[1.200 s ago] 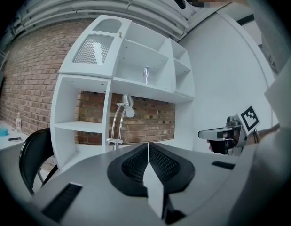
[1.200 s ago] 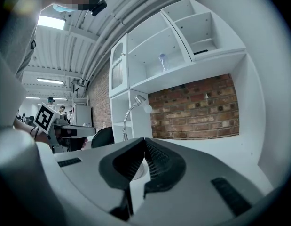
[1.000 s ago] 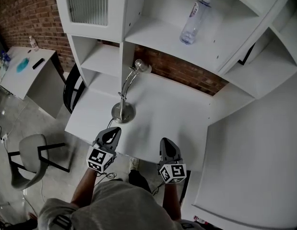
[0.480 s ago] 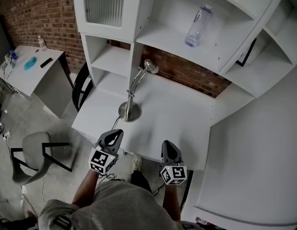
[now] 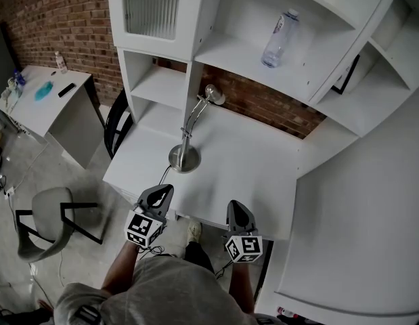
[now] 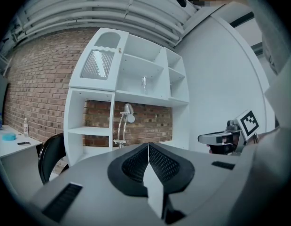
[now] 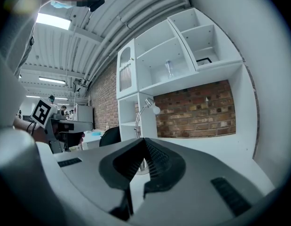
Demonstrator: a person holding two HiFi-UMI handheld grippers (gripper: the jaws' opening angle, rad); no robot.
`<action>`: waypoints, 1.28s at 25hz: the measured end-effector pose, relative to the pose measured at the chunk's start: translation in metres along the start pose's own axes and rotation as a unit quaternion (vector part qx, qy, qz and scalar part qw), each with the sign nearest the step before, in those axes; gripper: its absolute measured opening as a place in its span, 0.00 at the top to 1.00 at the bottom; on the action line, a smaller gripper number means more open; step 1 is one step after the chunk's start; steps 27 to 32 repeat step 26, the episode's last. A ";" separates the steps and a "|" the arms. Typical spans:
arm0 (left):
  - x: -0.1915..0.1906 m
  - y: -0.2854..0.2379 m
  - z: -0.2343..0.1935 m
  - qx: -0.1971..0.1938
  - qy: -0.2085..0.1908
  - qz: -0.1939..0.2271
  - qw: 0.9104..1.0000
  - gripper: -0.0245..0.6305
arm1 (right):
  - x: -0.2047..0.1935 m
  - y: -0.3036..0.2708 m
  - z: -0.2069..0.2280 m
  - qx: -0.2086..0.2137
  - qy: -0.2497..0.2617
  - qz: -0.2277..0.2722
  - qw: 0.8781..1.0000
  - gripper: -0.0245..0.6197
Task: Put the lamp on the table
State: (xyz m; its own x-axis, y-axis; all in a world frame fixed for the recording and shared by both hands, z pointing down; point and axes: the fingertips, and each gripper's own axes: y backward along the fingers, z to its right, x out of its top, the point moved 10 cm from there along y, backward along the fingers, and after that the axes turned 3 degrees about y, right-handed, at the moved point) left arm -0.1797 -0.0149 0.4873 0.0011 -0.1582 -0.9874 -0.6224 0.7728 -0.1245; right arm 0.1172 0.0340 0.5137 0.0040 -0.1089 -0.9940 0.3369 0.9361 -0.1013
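Head view: the chrome gooseneck desk lamp with a round base is seen upright on the white bench, toward its left rear, close to the white shelf unit. The left claw and right claw are held at the bench's near edge, well apart from the lamp.

Gripper views: both claws are noted narrow, with the jaws drawn together and nothing held. Each view shows the other claw's marker cube.

The grey chair on the floor is recorded in the head view only. Ceiling strip lights are recorded in the right gripper view only.
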 end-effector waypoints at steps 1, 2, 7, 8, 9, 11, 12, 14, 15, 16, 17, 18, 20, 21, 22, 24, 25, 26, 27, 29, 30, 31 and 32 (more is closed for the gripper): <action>0.001 0.000 0.000 0.000 0.001 0.000 1.000 0.95 | 0.001 -0.001 0.000 0.000 0.002 -0.001 1.000 0.93; 0.002 0.000 0.000 -0.001 0.001 0.000 1.000 0.95 | 0.001 -0.002 0.000 0.000 0.003 -0.001 1.000 0.93; 0.002 0.001 -0.004 0.003 -0.007 0.000 1.000 0.95 | 0.004 -0.004 -0.001 0.001 0.003 0.001 1.000 0.93; 0.001 0.000 -0.005 0.004 -0.007 0.000 1.000 0.95 | 0.003 -0.004 -0.002 0.001 0.002 0.001 1.000 0.93; 0.001 0.000 -0.005 0.004 -0.007 0.000 1.000 0.95 | 0.002 -0.004 -0.001 0.001 0.002 0.000 1.000 0.93; 0.001 -0.001 -0.004 0.001 -0.006 -0.002 1.000 0.95 | 0.001 -0.005 -0.001 0.000 0.001 -0.001 1.000 0.93; 0.001 -0.001 -0.005 0.001 -0.005 -0.003 1.000 0.95 | 0.001 -0.005 -0.001 -0.001 0.001 -0.001 1.000 0.93; 0.000 -0.001 -0.006 0.003 -0.003 -0.003 1.000 0.95 | 0.001 -0.006 -0.001 -0.001 0.001 -0.002 1.000 0.93; 0.000 -0.001 -0.007 0.003 -0.003 -0.003 1.000 0.95 | 0.001 -0.006 -0.001 -0.001 0.000 -0.002 1.000 0.93; 0.000 -0.002 -0.007 0.003 -0.003 -0.003 1.000 0.95 | 0.001 -0.006 0.000 -0.001 0.000 -0.002 1.000 0.93; 0.001 -0.003 -0.007 0.002 -0.003 -0.002 1.000 0.95 | 0.001 -0.006 0.001 -0.001 0.000 -0.003 1.000 0.93; 0.001 -0.003 -0.007 0.001 -0.003 -0.002 1.000 0.95 | 0.002 -0.006 0.001 -0.002 0.000 -0.003 1.000 0.93; 0.002 -0.004 -0.007 -0.001 -0.002 -0.002 1.000 0.95 | 0.002 -0.007 0.001 -0.002 0.000 -0.004 1.000 0.93; 0.002 -0.004 -0.007 -0.001 -0.002 -0.002 1.000 0.95 | 0.002 -0.007 0.001 -0.002 0.000 -0.004 1.000 0.93; 0.001 -0.005 -0.007 -0.001 -0.002 -0.002 1.000 0.95 | 0.002 -0.008 0.001 -0.002 0.001 -0.005 1.000 0.93; 0.001 -0.005 -0.008 0.000 -0.001 -0.001 1.000 0.95 | 0.002 -0.008 0.001 -0.002 0.001 -0.005 1.000 0.93; 0.001 -0.006 -0.009 0.001 -0.001 0.000 1.000 0.95 | 0.001 -0.009 0.001 -0.002 0.001 -0.005 1.000 0.93; 0.001 -0.006 -0.010 0.002 0.000 0.000 1.000 0.95 | 0.001 -0.009 0.001 -0.002 0.001 -0.005 1.000 0.93; 0.001 -0.006 -0.010 0.002 0.000 0.000 1.000 0.95 | 0.001 -0.009 0.001 -0.002 0.001 -0.005 1.000 0.93; 0.001 -0.006 -0.010 0.002 0.000 0.000 1.000 0.95 | 0.001 -0.009 0.001 -0.002 0.001 -0.005 1.000 0.93; 0.001 -0.006 -0.010 0.002 0.000 0.000 1.000 0.95 | 0.001 -0.009 0.001 -0.002 0.001 -0.005 1.000 0.93; 0.001 -0.006 -0.010 0.002 0.000 0.000 1.000 0.95 | 0.001 -0.009 0.001 -0.002 0.001 -0.005 1.000 0.93; 0.001 -0.006 -0.010 0.002 0.000 0.000 1.000 0.95 | 0.001 -0.009 0.001 -0.002 0.001 -0.005 1.000 0.93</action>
